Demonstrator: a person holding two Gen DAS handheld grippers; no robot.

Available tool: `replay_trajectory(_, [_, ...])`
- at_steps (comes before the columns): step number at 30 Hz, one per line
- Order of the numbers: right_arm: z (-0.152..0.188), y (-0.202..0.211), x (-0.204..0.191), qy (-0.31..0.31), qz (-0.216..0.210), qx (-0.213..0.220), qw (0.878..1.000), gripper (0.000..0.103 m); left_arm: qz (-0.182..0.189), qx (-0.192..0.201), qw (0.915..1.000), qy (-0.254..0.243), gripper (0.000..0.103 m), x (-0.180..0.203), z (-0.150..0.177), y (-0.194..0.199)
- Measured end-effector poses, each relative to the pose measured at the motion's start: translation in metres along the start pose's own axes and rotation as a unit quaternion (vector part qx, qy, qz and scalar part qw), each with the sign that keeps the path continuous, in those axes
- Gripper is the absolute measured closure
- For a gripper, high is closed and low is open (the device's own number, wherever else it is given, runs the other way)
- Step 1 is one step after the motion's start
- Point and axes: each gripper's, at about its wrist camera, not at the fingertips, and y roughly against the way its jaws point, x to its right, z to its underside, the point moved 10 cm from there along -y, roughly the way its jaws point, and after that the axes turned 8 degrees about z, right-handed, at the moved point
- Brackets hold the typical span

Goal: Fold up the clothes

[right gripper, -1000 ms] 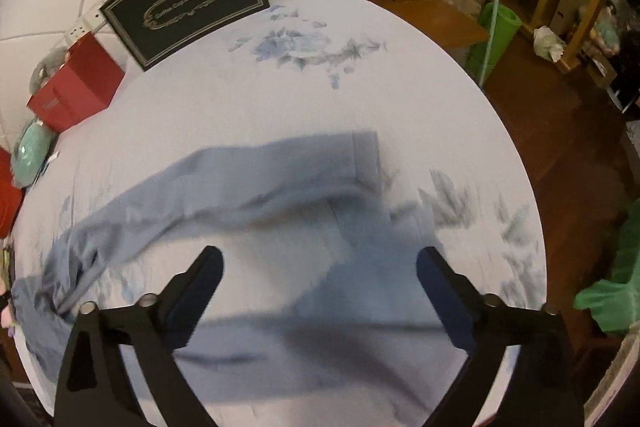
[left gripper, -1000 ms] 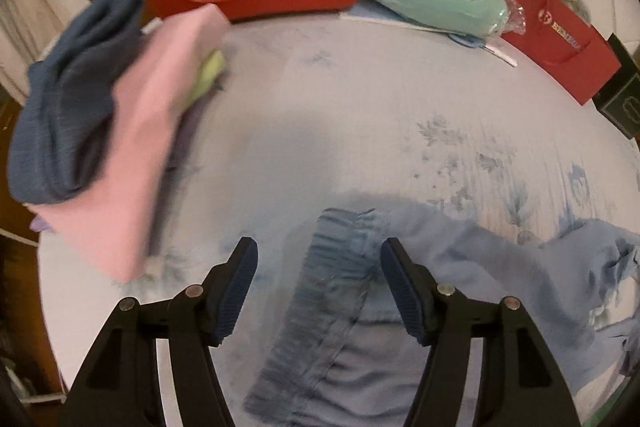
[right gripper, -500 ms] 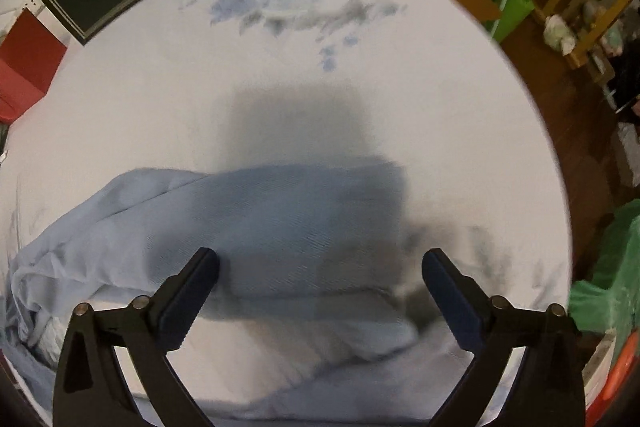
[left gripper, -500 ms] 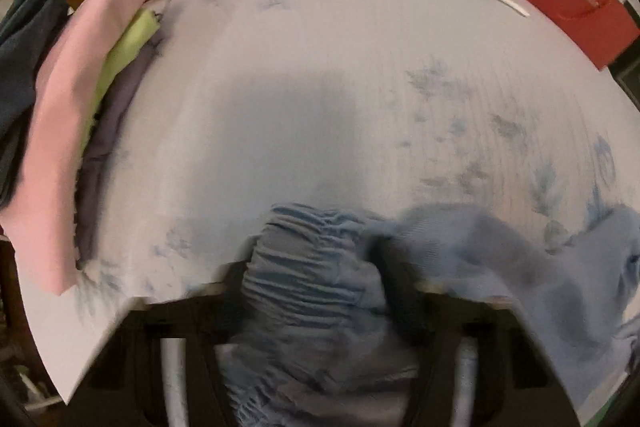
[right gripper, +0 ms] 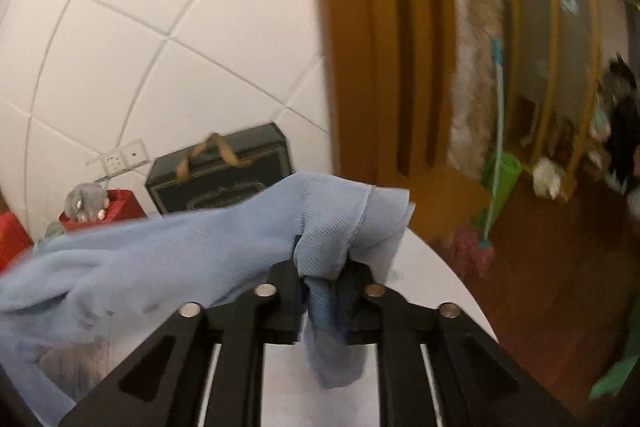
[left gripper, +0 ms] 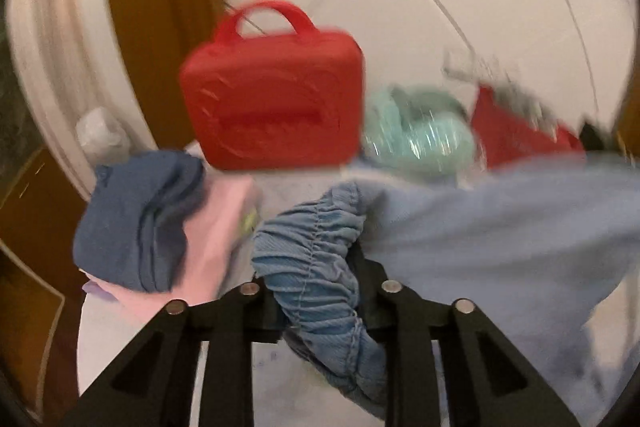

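Note:
A pair of light blue trousers hangs lifted between my two grippers. In the left wrist view its gathered elastic waistband (left gripper: pixel 312 251) bunches between the black fingers of my left gripper (left gripper: pixel 312 267), whose jaws are opening slightly while the pads still press on the cloth. The rest of the trousers (left gripper: pixel 500 227) stretches away to the right. In the right wrist view my right gripper (right gripper: pixel 322 267) pinches the other end of the trousers (right gripper: pixel 332 223), its jaws closing on the fabric. The cloth trails off to the left (right gripper: pixel 120 267). Fabric hides the fingertips of both grippers.
A stack of folded clothes (left gripper: pixel 136 219), dark blue over pink, lies at the left on the white floral sheet (right gripper: pixel 432 267). Behind stand a red case (left gripper: pixel 272 99), a mint package (left gripper: pixel 416 135), a red bag (left gripper: pixel 516 135) and a black gift bag (right gripper: pixel 224 183). A mop (right gripper: pixel 476 247) stands on the wooden floor at the right.
Both grippers went from open above the flat trousers to gripping them, left at the waistband, right at the far end, and rose, tilting up so the cloth hangs off the sheet.

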Motion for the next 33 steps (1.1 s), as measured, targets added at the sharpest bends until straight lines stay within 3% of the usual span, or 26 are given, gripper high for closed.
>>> replay_trajectory(1, [0.025,-0.016,0.006,0.006,0.006,-0.049,0.999,0.056,0.002,-0.031,0.9995,-0.007,0.051,0.001,0.016,-0.014])
replay_trajectory(2, [0.05,-0.03,0.012,0.012,0.012,-0.099,0.995,0.018,0.002,-0.064,0.9979,-0.012,0.049,0.002,0.033,-0.028])
replay_trajectory(3, [0.075,-0.043,0.019,0.017,0.018,-0.144,0.989,0.005,0.003,-0.088,0.9961,-0.01,0.049,0.003,0.047,-0.041])
replay_trajectory(6, [0.14,-0.065,0.033,0.02,0.039,-0.222,0.974,0.006,0.011,-0.126,0.992,0.003,0.049,0.006,0.073,-0.066])
replay_trajectory(10, [0.175,-0.068,0.041,0.016,0.043,-0.252,0.967,0.006,0.026,-0.119,0.9925,-0.003,0.048,0.01,0.066,-0.065])
replay_trajectory(13, [0.193,-0.067,0.048,0.015,0.048,-0.266,0.963,0.006,0.043,-0.1,0.9939,-0.017,0.041,0.019,0.05,-0.065])
replay_trajectory(17, [0.199,-0.068,0.058,0.004,0.054,-0.265,0.963,0.006,0.063,-0.103,0.9913,-0.052,0.04,0.043,0.036,-0.079])
replay_trajectory(22, [0.198,-0.068,0.052,0.005,0.05,-0.263,0.963,0.006,0.071,-0.132,0.9838,-0.098,0.04,0.075,0.032,-0.126])
replay_trajectory(25, [0.197,-0.069,0.047,0.014,0.047,-0.261,0.964,0.005,0.072,-0.155,0.9787,-0.114,0.04,0.079,0.039,-0.15])
replay_trajectory(29, [0.198,-0.074,0.041,0.024,0.042,-0.26,0.964,0.005,0.099,-0.183,0.9714,-0.115,0.037,0.082,0.055,-0.166])
replay_trajectory(33, [0.199,-0.079,0.038,0.022,0.04,-0.261,0.964,0.004,0.094,-0.208,0.9658,-0.123,0.034,0.08,0.072,-0.183])
